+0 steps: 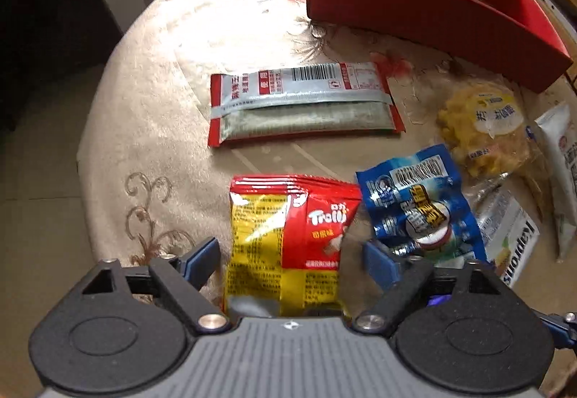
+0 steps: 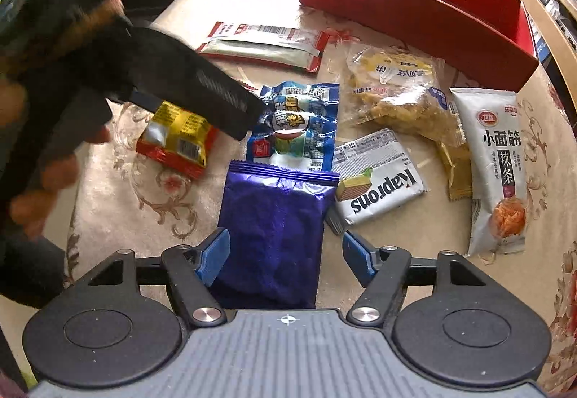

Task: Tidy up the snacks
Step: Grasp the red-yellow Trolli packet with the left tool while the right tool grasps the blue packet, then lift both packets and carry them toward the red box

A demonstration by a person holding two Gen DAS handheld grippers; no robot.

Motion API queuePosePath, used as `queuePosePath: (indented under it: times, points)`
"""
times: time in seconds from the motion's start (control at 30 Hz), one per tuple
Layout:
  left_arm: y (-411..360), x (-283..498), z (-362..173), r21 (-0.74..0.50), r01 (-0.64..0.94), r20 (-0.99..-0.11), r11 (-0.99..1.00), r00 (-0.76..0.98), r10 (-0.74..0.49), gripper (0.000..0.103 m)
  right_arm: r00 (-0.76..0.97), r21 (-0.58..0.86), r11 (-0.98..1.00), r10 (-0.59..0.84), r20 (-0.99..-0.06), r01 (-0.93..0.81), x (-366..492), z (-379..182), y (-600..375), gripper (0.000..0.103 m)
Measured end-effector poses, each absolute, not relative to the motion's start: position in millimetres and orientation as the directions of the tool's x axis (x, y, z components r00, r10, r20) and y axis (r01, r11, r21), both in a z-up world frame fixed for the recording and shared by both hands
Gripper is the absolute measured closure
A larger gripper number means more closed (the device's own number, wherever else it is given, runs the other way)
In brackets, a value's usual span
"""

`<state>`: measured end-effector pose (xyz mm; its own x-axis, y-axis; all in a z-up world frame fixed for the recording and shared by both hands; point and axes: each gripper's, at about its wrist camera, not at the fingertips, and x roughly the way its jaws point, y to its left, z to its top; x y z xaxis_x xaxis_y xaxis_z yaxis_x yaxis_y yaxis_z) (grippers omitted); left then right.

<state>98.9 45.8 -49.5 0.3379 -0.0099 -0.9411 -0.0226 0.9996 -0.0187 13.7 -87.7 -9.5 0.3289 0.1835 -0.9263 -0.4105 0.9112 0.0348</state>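
Beige floral tablecloth [image 2: 119, 203], both tongs angled steeply down, left tongs [image 1: 288, 257] spread around Trolli packet [image 1: 288, 239], right tongs [image 2: 286, 253] spread around purple packet [image 2: 274, 235].

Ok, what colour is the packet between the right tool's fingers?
Plain purple packet, clearest in the right wrist view.

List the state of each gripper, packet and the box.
left gripper: open, astride Trolli packet
right gripper: open, astride purple packet
red box: open-topped, upright
Kaprons packet: flat, upside down to camera
blue packet: crumpled
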Motion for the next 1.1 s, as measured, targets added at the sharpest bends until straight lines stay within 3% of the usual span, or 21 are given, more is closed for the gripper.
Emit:
queuePosePath:
  times: [0.07,0.2,0.3,0.47,0.53,0.67,0.8,0.9,1.0,1.1]
  points:
    - [43,96,-51,-0.014,-0.044,-0.938,0.999,0.347,0.002,0.02,0.333,0.024,0.914,0.172,-0.927,-0.405,15,-12,-87,0.026]
    - [45,82,-44,-0.012,-0.043,-0.929,0.999,0.37,0.005,0.048,0.343,-0.002,0.918,0.146,-0.928,-0.397,13,-18,-85,0.025]
    - [50,71,-41,-0.055,-0.052,-0.933,0.997,0.357,-0.033,0.05,0.351,0.0,0.922,0.148,-0.925,-0.388,11,-22,-82,0.02]
    - [61,56,-38,-0.058,-0.025,-0.932,0.998,0.358,-0.046,0.049,0.352,0.019,0.937,0.15,-0.924,-0.349,9,-31,-78,0.016]
    - [60,55,-36,-0.048,-0.005,-0.929,0.999,0.366,-0.043,0.047,0.373,-0.027,0.935,0.114,-0.921,-0.354,4,-37,-69,0.007]
    - [55,55,-39,-0.039,0.04,-0.926,0.998,0.374,-0.051,0.03,0.39,-0.053,0.942,0.085,-0.917,-0.331,6,-41,-63,0.0]
    - [47,51,-44,0.005,0.091,-0.92,0.996,0.392,-0.031,0.023,0.36,-0.01,0.949,0.11,-0.926,-0.316,13,-42,-70,0.0]
    - [53,51,-43,-0.025,0.077,-0.921,0.997,0.386,-0.053,0.027,0.369,-0.02,0.951,0.1,-0.924,-0.308,9,-40,-71,0.007]
    - [54,49,-41,-0.016,0.079,-0.92,0.997,0.389,-0.045,0.037,0.389,-0.015,0.954,0.108,-0.915,-0.3,2,-30,-75,0.029]
    - [54,48,-40,-0.03,0.067,-0.923,0.997,0.382,-0.054,0.049,0.388,-0.026,0.955,0.095,-0.917,-0.296,0,-30,-77,0.03]
